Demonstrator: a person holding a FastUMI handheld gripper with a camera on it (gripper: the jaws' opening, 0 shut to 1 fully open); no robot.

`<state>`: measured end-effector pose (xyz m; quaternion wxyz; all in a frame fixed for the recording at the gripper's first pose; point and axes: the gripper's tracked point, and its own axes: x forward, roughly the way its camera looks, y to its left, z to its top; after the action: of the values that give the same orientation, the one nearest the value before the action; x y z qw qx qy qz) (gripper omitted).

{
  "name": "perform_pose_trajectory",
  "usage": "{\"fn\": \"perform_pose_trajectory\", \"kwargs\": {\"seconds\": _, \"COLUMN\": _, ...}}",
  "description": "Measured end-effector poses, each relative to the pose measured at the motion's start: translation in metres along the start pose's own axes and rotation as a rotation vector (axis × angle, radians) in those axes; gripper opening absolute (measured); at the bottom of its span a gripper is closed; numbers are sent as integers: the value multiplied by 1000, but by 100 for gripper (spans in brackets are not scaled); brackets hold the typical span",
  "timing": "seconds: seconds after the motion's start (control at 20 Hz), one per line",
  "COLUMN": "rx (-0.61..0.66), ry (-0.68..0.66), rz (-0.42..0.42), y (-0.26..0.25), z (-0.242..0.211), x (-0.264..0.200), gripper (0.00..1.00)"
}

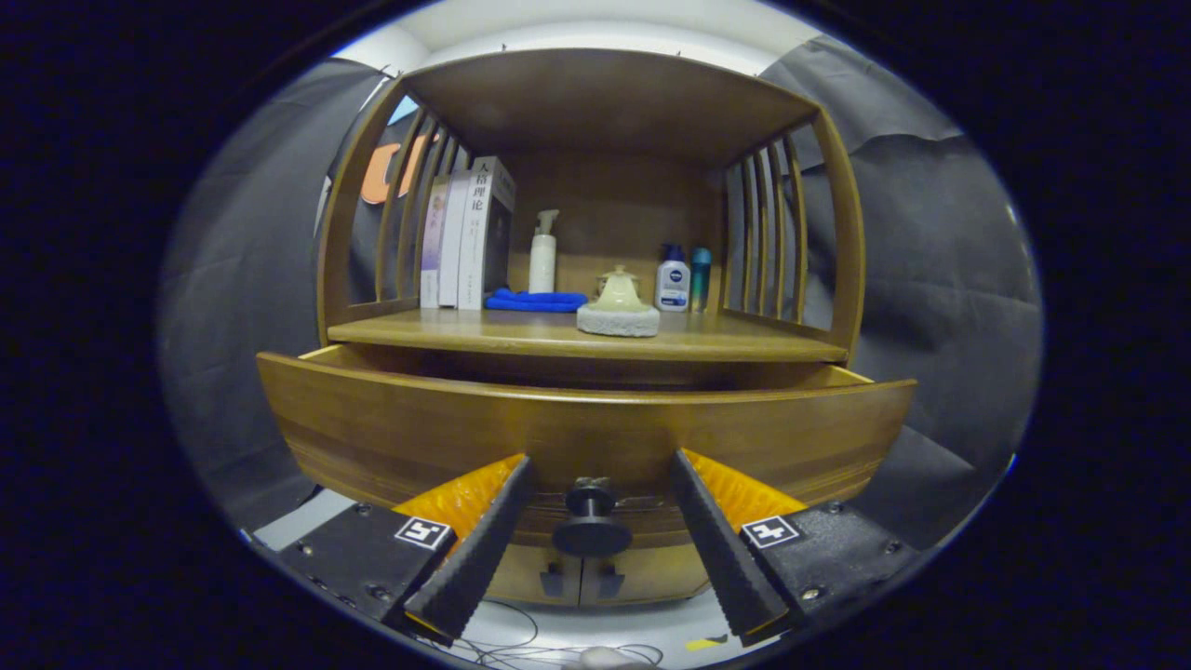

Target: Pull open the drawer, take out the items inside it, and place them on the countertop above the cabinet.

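The wide brown wooden drawer (586, 428) of the cabinet (595, 102) stands pulled out toward the gripper (595, 479), its curved front showing horizontal grain; its inside is hidden behind the front panel. A dark round knob (592, 521) sits at the middle of that front, between the fingers (484, 540), which are spread apart on either side of it without touching. On the countertop (521, 330) beyond lie a pale lidded pot on a grey pad (618, 305), a blue folded cloth (536, 301), upright books (470, 237) far left, a white pump bottle (542, 251), and two small bottles (682, 279) far right.
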<state>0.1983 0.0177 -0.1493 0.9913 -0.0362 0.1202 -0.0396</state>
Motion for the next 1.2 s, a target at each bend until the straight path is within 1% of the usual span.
{"fn": "perform_pose_trajectory", "kwargs": {"seconds": 0.3, "rx": -47, "ry": -37, "rz": -6, "y": 2, "z": 10, "x": 41, "gripper": 98}}
{"fn": "perform_pose_trajectory", "kwargs": {"seconds": 0.4, "rx": -43, "ry": -40, "rz": -5, "y": 3, "z": 13, "x": 54, "gripper": 98}}
{"fn": "perform_pose_trajectory", "kwargs": {"seconds": 0.5, "rx": -11, "ry": -37, "rz": 0, "y": 3, "z": 14, "x": 68, "gripper": 98}}
{"fn": "perform_pose_trajectory", "kwargs": {"seconds": 0.6, "rx": 29, "ry": -38, "rz": 18, "y": 7, "z": 17, "x": 70, "gripper": 97}}
{"fn": "perform_pose_trajectory", "kwargs": {"seconds": 0.7, "rx": 40, "ry": -69, "rz": 24, "y": 4, "z": 14, "x": 72, "gripper": 95}}
{"fn": "perform_pose_trajectory", "kwargs": {"seconds": 0.8, "rx": 66, "ry": -88, "rz": 32, "y": 6, "z": 13, "x": 74, "gripper": 95}}
{"fn": "perform_pose_trajectory", "kwargs": {"seconds": 0.9, "rx": 64, "ry": -74, "rz": 32, "y": 5, "z": 12, "x": 73, "gripper": 95}}
{"fn": "perform_pose_trajectory", "kwargs": {"seconds": 1.05, "rx": 54, "ry": -6, "rz": 34, "y": 3, "z": 14, "x": 71, "gripper": 95}}
{"fn": "perform_pose_trajectory", "kwargs": {"seconds": 1.15, "rx": 62, "ry": 32, "rz": 40, "y": -2, "z": 19, "x": 60, "gripper": 96}}
{"fn": "perform_pose_trajectory", "kwargs": {"seconds": 1.2, "rx": 71, "ry": 23, "rz": 36, "y": -6, "z": 27, "x": 50, "gripper": 96}}
